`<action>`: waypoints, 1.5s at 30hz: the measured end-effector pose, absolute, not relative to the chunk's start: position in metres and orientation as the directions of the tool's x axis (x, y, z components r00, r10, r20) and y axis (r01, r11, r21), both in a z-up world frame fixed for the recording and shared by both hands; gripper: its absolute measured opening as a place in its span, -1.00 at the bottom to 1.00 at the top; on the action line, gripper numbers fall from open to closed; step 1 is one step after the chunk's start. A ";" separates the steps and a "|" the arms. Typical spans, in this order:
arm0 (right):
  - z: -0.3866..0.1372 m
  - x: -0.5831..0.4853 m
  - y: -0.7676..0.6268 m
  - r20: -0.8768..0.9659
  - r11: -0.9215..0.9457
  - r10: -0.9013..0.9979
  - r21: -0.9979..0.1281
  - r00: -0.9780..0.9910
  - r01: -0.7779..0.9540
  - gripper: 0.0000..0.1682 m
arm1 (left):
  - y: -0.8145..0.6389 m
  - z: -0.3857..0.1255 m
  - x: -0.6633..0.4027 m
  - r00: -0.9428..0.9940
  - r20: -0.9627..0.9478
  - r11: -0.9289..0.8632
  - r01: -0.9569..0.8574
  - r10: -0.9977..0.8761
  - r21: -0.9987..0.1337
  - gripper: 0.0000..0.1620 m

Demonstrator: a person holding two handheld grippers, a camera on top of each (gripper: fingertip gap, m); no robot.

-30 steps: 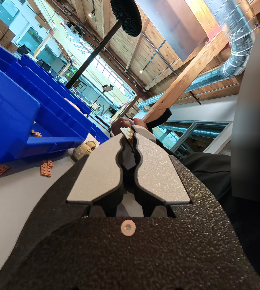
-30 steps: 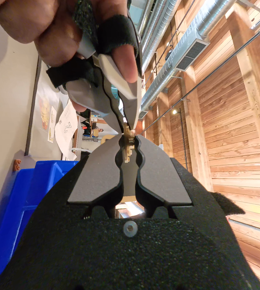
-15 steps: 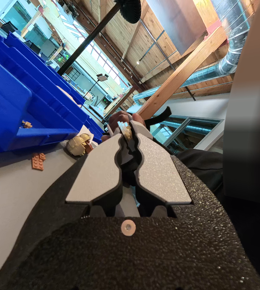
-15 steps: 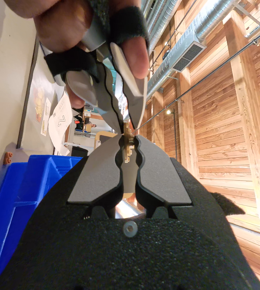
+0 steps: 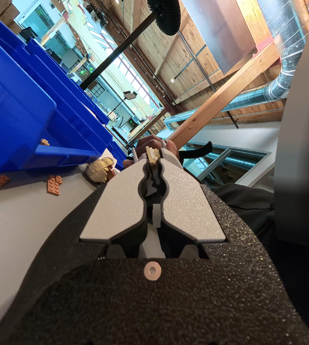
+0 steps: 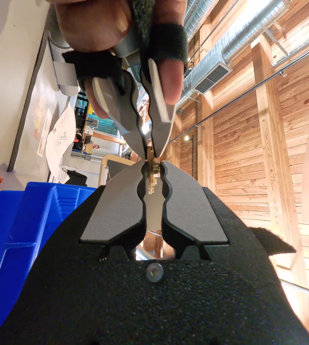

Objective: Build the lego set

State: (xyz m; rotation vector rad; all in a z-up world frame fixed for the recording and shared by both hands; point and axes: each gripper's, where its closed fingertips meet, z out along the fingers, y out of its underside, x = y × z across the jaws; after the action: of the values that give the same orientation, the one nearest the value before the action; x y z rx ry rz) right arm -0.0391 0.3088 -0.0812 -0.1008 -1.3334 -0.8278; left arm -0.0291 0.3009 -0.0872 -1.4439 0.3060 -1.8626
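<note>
A small tan lego assembly [image 6: 151, 179] is held in the air between both grippers. My right gripper [image 6: 152, 164] is shut on its lower part. My left gripper [image 6: 151, 152] comes down from above, tip to tip with the right, and is shut on the piece's upper edge. In the left wrist view my left gripper [image 5: 153, 162] pinches the same tan piece [image 5: 151, 154], with the right gripper and the hand holding it [image 5: 150, 144] just behind. How the parts of the piece join is hidden by the fingers.
Blue bins [image 5: 28, 121] stand at the left on the grey table [image 5: 10, 214]; one holds a tan piece [image 5: 44, 142]. A tan and brown lego dome [image 5: 99, 170] and two orange-brown plates [image 5: 53, 184] [image 5: 0, 180] lie beside them. Paper sheets [image 6: 60, 138] lie farther off. Less than 4 cm separates the two grippers' tips.
Both grippers stay shut on the tan piece. The left gripper has turned more into line with the right one, and both views have shifted a little.
</note>
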 end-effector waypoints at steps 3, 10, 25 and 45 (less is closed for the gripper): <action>-0.080 -0.039 0.309 0.874 0.717 -0.485 0.377 0.032 0.586 -0.86 | 0.300 -0.087 -0.029 -0.072 0.707 -0.666 0.413 -0.704 -0.621 -0.92; -0.080 -0.039 0.309 0.871 0.724 -0.488 0.372 0.052 0.581 -0.83 | 0.299 -0.088 -0.028 -0.103 0.715 -0.681 0.423 -0.691 -0.598 -0.93; -0.079 -0.031 0.319 0.977 0.849 -0.023 -0.093 0.213 0.520 -0.64 | 0.313 -0.085 -0.047 -0.023 0.657 -0.581 0.492 -0.753 -0.649 -0.93; -0.109 -0.013 0.322 -0.223 -0.226 0.941 -0.974 0.254 -0.018 -0.45 | 0.320 -0.090 -0.061 0.222 0.487 -0.364 0.429 -0.845 -0.827 -0.93</action>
State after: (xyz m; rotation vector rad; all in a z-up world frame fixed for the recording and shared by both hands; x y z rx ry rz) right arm -0.0133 0.3216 -0.1090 -1.4935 -0.9061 1.1684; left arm -0.0613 0.3200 -0.0897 -1.3609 0.4330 -1.4215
